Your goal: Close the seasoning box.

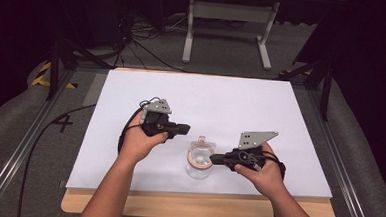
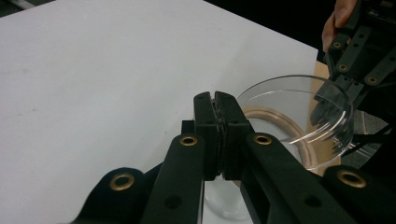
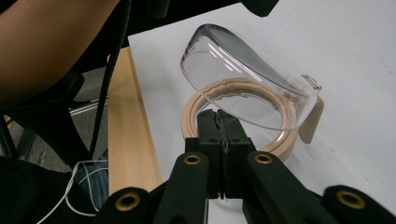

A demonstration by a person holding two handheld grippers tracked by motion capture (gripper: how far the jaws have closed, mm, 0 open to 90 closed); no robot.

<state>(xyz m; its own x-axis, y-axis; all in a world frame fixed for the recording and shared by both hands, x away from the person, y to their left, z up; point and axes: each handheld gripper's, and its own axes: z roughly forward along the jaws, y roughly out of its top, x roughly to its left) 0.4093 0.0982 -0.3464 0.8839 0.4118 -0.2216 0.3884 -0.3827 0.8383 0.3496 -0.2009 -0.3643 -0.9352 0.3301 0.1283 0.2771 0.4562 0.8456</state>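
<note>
Left jaws: I see them pressed together with nothing between them on the left gripper [image 2: 215, 100], tips just beside the rim of the clear lid [image 2: 299, 119].
Right jaws: I see them closed against each other too on the right gripper [image 3: 217, 116], tips at the near edge of the tan ring [image 3: 280, 140]; whether they touch it I cannot tell.
Clear lid: tilted up on its hinge above the ring, open side facing the right gripper, with a small tab on its far edge.
Jar: a clear glass jar [image 1: 198, 169] with the tan ring at its mouth, standing on the white board [image 1: 261, 99] near the front edge, about midway along it, between my two grippers.
Left hand: my left hand [image 1: 141, 141] holds its gripper [image 1: 184, 129] left of the jar and a little behind it, jaws pointing right.
Right hand: my right hand [image 1: 262, 172] holds its gripper [image 1: 214, 159] right of the jar, jaws pointing left at the jar's mouth.
Wooden table: its light wooden edge [image 1: 226, 208] shows beyond the board's front edge.
</note>
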